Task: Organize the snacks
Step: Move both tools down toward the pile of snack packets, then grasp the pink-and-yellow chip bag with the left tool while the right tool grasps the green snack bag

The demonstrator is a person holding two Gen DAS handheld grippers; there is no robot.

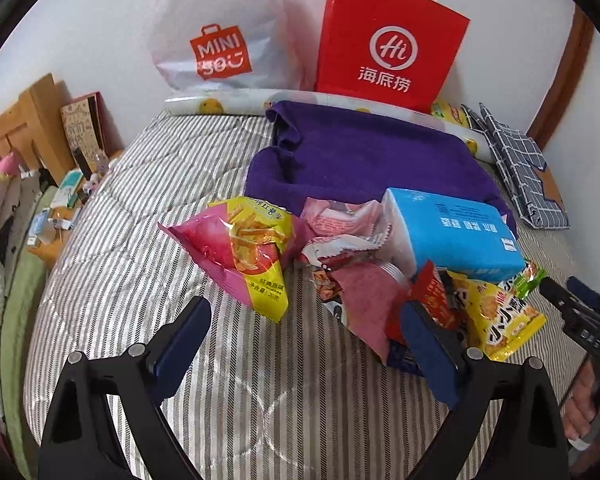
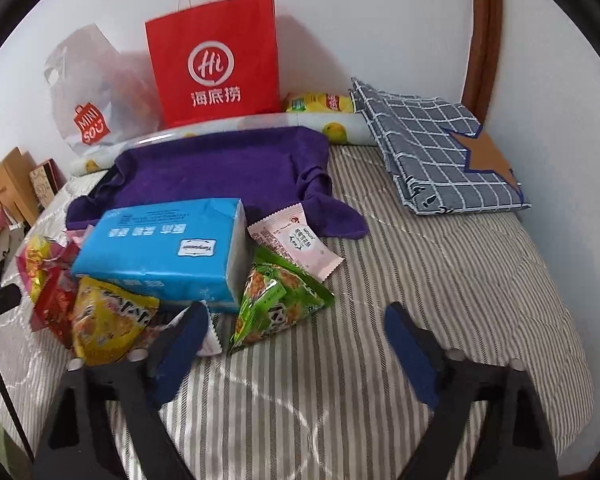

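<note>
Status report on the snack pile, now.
Left gripper open, empty, near the pink-and-yellow chip bag. Right gripper open, empty, near the green snack packet. Blue tissue pack sits among the snacks.

We see a bed (image 1: 148, 168) under a grey-and-white striped quilt. On it lie a purple towel (image 1: 364, 160), a blue tissue pack (image 2: 160, 248), a pink-and-yellow chip bag (image 1: 248, 256), a yellow snack bag (image 2: 108, 320), a green packet (image 2: 276, 300), a pink sachet (image 2: 296, 244) and a folded checked cloth (image 2: 432, 148) near the wall.
</note>
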